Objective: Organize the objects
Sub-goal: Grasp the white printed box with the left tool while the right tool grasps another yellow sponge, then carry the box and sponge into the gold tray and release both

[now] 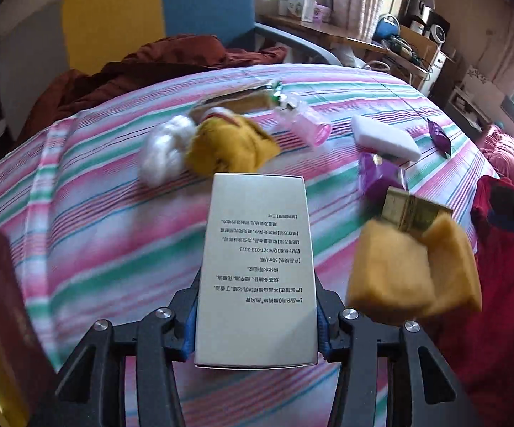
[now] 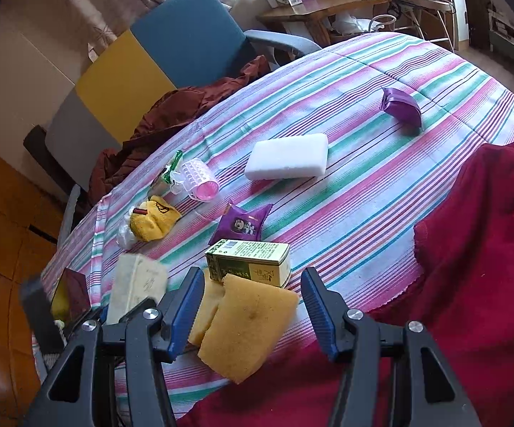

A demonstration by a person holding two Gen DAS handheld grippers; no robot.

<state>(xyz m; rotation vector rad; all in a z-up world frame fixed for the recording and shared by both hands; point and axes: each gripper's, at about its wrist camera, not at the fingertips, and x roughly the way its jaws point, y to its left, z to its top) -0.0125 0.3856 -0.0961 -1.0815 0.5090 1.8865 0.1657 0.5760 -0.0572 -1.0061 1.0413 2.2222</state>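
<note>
My left gripper [image 1: 257, 306] is shut on a silver carton [image 1: 257, 249] printed with black text, its blue pads pressing both long sides; the carton is held above the striped bedsheet [image 1: 96, 213]. The same carton shows blurred in the right wrist view [image 2: 137, 284]. My right gripper [image 2: 251, 302] stands open over a folded yellow sponge [image 2: 246, 327], which lies between its fingers without being pinched. Just beyond the sponge sits a green tea tin [image 2: 253, 261].
On the sheet lie a purple snack packet [image 2: 242, 226], a white foam block [image 2: 289, 160], a second purple packet [image 2: 401, 105], a pink hair roller [image 2: 200, 178] and a yellow plush [image 2: 153, 222]. A red blanket [image 2: 470, 249] covers the right; a blue chair [image 2: 185, 35] stands behind.
</note>
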